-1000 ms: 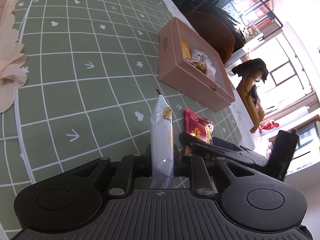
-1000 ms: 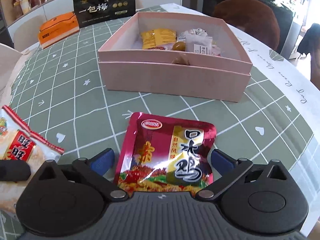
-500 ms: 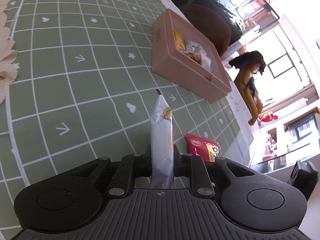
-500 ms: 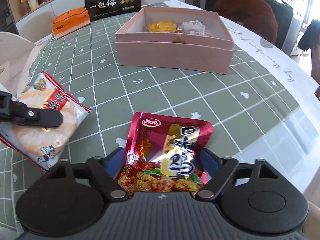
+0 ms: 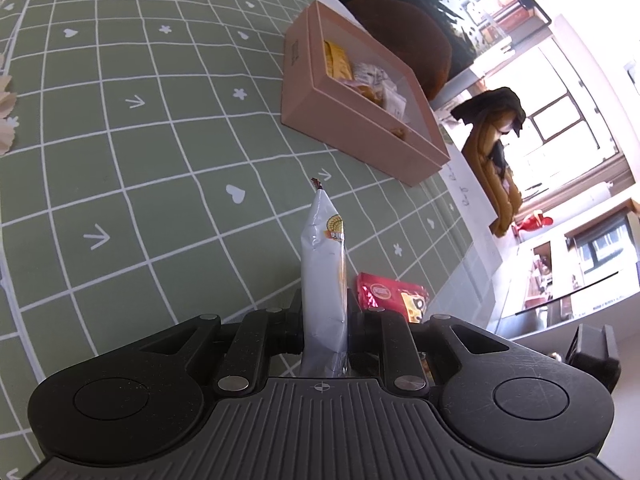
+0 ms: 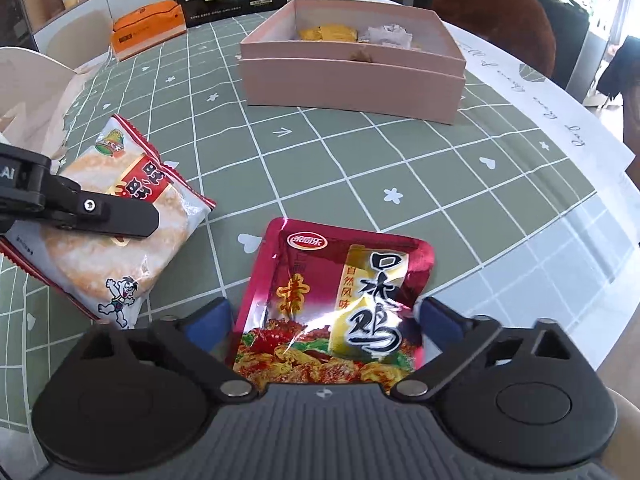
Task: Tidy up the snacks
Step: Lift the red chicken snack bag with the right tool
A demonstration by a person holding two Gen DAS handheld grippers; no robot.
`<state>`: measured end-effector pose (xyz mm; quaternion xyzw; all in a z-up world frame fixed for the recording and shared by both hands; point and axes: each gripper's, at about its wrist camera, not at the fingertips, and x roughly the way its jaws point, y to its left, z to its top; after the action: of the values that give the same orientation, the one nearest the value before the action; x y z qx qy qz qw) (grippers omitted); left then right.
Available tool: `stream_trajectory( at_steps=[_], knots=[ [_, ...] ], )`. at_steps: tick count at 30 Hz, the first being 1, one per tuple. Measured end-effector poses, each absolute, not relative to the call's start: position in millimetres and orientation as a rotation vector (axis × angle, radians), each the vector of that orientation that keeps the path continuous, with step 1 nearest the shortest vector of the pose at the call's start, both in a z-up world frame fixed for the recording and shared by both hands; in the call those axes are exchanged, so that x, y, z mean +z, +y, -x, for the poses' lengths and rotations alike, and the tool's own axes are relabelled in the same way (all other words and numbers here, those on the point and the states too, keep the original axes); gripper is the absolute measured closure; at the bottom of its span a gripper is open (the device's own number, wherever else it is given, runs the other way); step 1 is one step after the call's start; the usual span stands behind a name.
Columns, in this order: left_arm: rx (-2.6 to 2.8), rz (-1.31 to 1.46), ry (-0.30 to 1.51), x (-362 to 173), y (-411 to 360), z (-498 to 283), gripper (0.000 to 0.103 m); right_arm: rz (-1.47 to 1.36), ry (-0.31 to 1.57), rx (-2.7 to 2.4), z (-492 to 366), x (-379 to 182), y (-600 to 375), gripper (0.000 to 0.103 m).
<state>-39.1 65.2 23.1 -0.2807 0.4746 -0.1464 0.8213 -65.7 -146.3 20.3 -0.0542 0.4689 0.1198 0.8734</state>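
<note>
The left gripper [image 5: 324, 336] is clamped on a white rice-cracker packet [image 5: 323, 280]. The right gripper [image 6: 324, 312] is opening wide around a glossy red snack pouch [image 6: 336, 300] lying near the table's [image 6: 400, 152] right edge. A pink cardboard box [image 6: 352, 80] sits farther in, nothing between.

Daylit scene, bright overall. Left wrist view: windows [image 5: 560, 120] at right blown out to near white, detail lost w/ haze around frames; green tablecloth [image 5: 120, 140] evenly lit, grid lines crisp. Strong fisheye bend, grid curves toward edges, horizon tilted. Gripper body in foreground dark, fine scratches sharp, no motion blur.

Right wrist view: light from upper right. Specular glare on red foil pouch [image 6: 336, 292] lower centre, and sheen on bare table edge [image 6: 560, 248]. Soft shadows under rice cracker pack [image 6: 124, 216] and pink box [image 6: 352, 76]. Corners soft, slightly vignetted.
</note>
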Motion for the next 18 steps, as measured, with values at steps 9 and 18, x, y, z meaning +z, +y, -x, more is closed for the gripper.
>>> stream_trajectory(
  at_steps=[9,18],
  knots=[
    [-0.333,0.589,1.013,24,60,40,0.082,0.107,0.940,0.237,66,19,-144,0.000],
    [-0.353,0.572,1.016,27,54,43,0.082,0.112,0.985,0.243,66,27,-146,0.016]
  ],
)
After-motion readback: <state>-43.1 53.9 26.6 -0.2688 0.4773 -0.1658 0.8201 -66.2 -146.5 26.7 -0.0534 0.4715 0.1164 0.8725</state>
